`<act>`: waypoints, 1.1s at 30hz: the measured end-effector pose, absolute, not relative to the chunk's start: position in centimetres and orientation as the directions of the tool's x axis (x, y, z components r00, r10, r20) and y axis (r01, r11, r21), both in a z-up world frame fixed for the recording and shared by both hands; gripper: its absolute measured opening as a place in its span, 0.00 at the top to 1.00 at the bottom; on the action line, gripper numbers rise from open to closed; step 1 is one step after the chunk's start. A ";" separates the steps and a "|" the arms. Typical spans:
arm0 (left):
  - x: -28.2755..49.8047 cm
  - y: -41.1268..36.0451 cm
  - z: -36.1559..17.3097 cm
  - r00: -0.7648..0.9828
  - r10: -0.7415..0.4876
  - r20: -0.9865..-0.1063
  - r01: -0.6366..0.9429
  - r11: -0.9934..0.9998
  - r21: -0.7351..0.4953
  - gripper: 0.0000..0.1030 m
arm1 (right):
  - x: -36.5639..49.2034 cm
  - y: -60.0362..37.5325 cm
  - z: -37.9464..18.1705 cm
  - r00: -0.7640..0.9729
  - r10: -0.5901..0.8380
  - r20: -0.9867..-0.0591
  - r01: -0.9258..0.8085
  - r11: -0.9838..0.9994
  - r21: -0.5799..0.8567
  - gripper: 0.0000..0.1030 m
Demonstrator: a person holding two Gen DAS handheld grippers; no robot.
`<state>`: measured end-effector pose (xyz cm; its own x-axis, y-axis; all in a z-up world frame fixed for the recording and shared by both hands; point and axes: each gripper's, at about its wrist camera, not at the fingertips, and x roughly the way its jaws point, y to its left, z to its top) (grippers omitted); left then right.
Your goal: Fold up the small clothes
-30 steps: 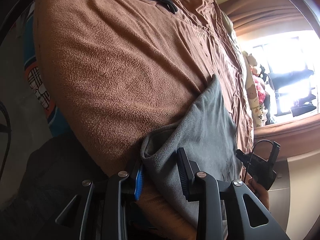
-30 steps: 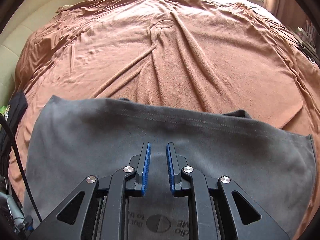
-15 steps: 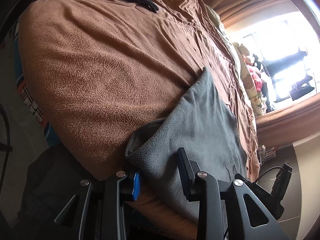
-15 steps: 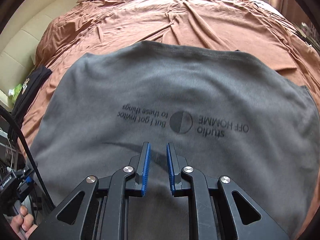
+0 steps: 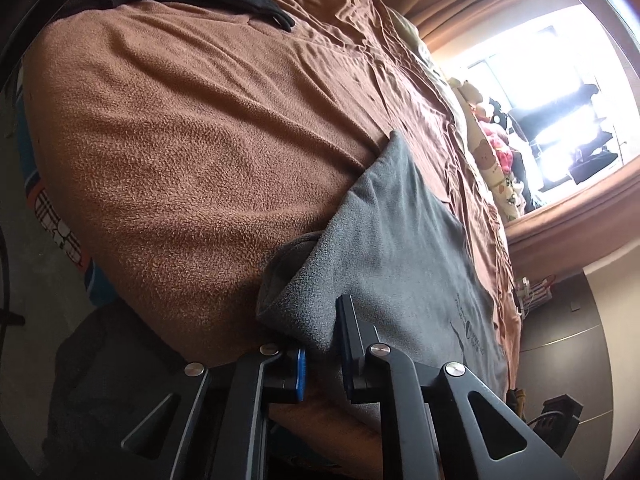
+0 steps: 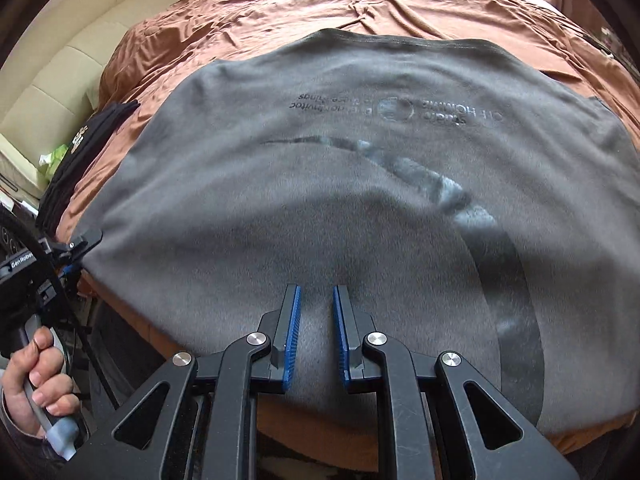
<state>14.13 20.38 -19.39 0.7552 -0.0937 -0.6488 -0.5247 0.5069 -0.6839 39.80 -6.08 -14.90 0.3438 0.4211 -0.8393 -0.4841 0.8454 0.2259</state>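
Grey T-shirt spread on brown blanket, printed side up (lettering blurred). Left gripper closing, jaws pinching the shirt's near corner at the bed edge. Right gripper nearly closed over the near hem; whether it grips cloth, cannot tell.

Both wrist views look steeply down, close over the bed, sharing the grey shirt.

daylight fr window, blown out | fisheye edges bent, dark | shirt motion-blurred
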 end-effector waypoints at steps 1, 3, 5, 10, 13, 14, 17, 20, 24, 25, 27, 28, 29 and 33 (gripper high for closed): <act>14.0 20.5 -19.3 0.765 -0.101 -0.636 -0.514 0.500 -0.697 0.87 | 39.6 -6.2 -14.8 0.338 0.425 -0.840 -0.482 0.844 0.233 0.88; 14.0 20.7 -19.0 0.778 -0.125 -0.616 -0.493 0.487 -0.721 0.86 | 38.8 -6.4 -14.7 0.331 0.431 -0.839 -0.484 0.841 0.241 0.88; 14.0 21.0 -19.0 0.784 -0.147 -0.603 -0.484 0.464 -0.742 0.85 | 38.2 -6.6 -14.5 0.328 0.436 -0.838 -0.481 0.840 0.249 0.88; 14.2 22.0 -19.6 0.788 -0.197 -0.583 -0.479 0.397 -0.783 0.74 | 37.9 -7.6 -13.4 0.362 0.460 -0.811 -0.451 0.848 0.279 0.88; 14.3 22.1 -19.5 0.789 -0.200 -0.581 -0.478 0.396 -0.784 0.74 | 37.8 -8.2 -13.0 0.378 0.469 -0.798 -0.438 0.850 0.292 0.88; 14.4 22.1 -19.3 0.789 -0.195 -0.583 -0.479 0.399 -0.782 0.74 | 37.9 -8.3 -12.8 0.381 0.471 -0.795 -0.434 0.851 0.296 0.88; 14.3 22.2 -19.1 0.785 -0.171 -0.595 -0.496 0.403 -0.769 0.74 | 38.1 -8.4 -12.7 0.386 0.480 -0.788 -0.424 0.851 0.311 0.88; 14.2 22.2 -19.2 0.775 -0.150 -0.613 -0.519 0.401 -0.754 0.76 | 38.3 -8.0 -12.6 0.387 0.482 -0.786 -0.427 0.849 0.310 0.88; 13.8 21.7 -18.3 0.784 -0.125 -0.608 -0.516 0.414 -0.750 0.93 | 39.1 -7.3 -13.3 0.379 0.474 -0.795 -0.425 0.852 0.305 0.88; 13.6 21.5 -17.7 0.789 -0.119 -0.603 -0.511 0.419 -0.751 0.93 | 39.3 -7.2 -13.5 0.376 0.472 -0.797 -0.421 0.853 0.307 0.88; 13.4 21.1 -16.4 0.804 -0.112 -0.584 -0.490 0.432 -0.757 0.93 | 39.4 -7.3 -14.1 0.370 0.467 -0.803 -0.411 0.858 0.309 0.88; 13.5 20.8 -15.6 0.811 -0.109 -0.574 -0.476 0.446 -0.758 0.94 | 39.5 -7.4 -14.4 0.361 0.470 -0.805 -0.406 0.857 0.318 0.88; 13.5 20.4 -14.7 0.818 -0.107 -0.565 -0.462 0.462 -0.757 0.94 | 39.5 -7.6 -14.6 0.350 0.480 -0.804 -0.406 0.852 0.332 0.88; 14.7 18.9 -11.5 0.837 -0.131 -0.531 -0.391 0.536 -0.748 0.94 | 39.1 -8.0 -15.0 0.327 0.519 -0.790 -0.412 0.830 0.375 0.88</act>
